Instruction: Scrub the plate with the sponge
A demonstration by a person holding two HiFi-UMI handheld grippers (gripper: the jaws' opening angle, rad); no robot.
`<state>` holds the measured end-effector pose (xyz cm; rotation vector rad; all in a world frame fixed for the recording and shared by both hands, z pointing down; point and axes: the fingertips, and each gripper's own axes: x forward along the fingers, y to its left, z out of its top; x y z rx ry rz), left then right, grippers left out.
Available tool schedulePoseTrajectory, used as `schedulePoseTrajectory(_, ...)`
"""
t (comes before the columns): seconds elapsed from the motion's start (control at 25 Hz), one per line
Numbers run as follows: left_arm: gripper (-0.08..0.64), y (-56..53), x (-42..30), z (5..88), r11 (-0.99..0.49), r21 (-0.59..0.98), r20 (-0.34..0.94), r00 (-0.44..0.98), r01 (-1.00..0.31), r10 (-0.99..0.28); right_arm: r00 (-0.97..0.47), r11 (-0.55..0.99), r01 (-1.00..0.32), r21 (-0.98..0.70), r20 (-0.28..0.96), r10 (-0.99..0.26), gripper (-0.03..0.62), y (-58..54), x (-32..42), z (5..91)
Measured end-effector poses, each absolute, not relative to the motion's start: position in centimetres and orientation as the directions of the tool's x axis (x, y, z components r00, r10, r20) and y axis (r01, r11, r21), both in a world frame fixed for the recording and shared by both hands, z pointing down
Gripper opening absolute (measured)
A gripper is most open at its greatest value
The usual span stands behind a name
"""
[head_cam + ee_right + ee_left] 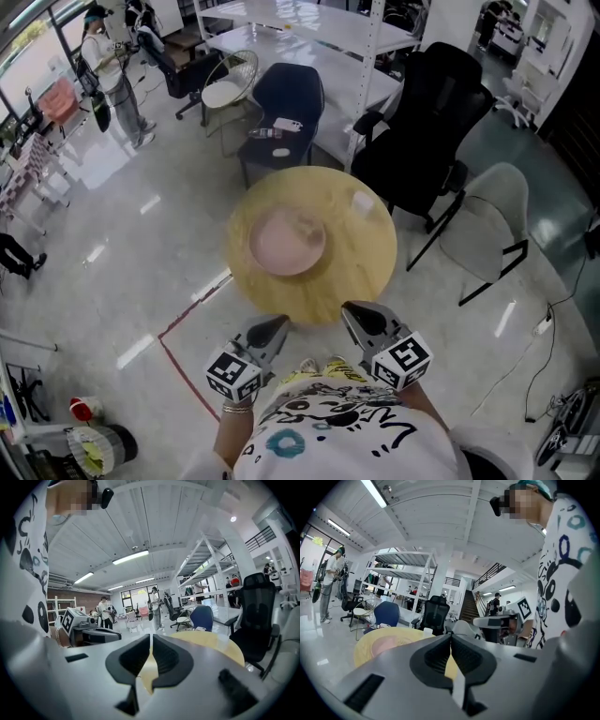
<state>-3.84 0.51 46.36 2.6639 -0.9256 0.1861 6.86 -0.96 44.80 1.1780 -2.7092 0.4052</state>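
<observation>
While untouched, plate (287, 242) beyond both tongs (277, 325) (354, 314)

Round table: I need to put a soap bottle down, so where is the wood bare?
The widest bare patch lies on the right half of the table, between the plate and the right rim, on the near side of the small pale block. A narrower strip runs along the near rim. The plate fills the left-centre.

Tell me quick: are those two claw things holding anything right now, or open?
Left gripper: closed, jaws together, holding nothing.
Right gripper: closed, jaws together, holding nothing.
</observation>
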Motion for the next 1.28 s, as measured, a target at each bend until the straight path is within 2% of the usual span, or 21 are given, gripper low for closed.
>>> schedulePoseTrajectory(0.36, 0.018, -2.5, -4.1, 47.5, -0.706, 0.281, 0.244, 0.76, -0.65, -0.602, -0.685, 0.656, -0.726, -0.205, 0.288, -0.669, 0.034, -4.2, 7.3, 46.1)
schedulePoseTrajectory(0.88, 0.018, -11.8, -3.4, 48.9, -0.627, 0.277, 0.282, 0.686, -0.728, -0.671, -0.756, 0.742, -0.644, -0.186, 0.306, -0.579, 0.034, -14.8, 6.9, 47.2)
schedulePoseTrajectory(1.28, 0.018, -16.0, -5.8, 51.7, -0.443, 0.339, 0.321, 0.545, -0.83, -0.775, -0.796, 0.783, -0.589, -0.199, 0.309, -0.52, 0.034, -19.7, 7.2, 48.3)
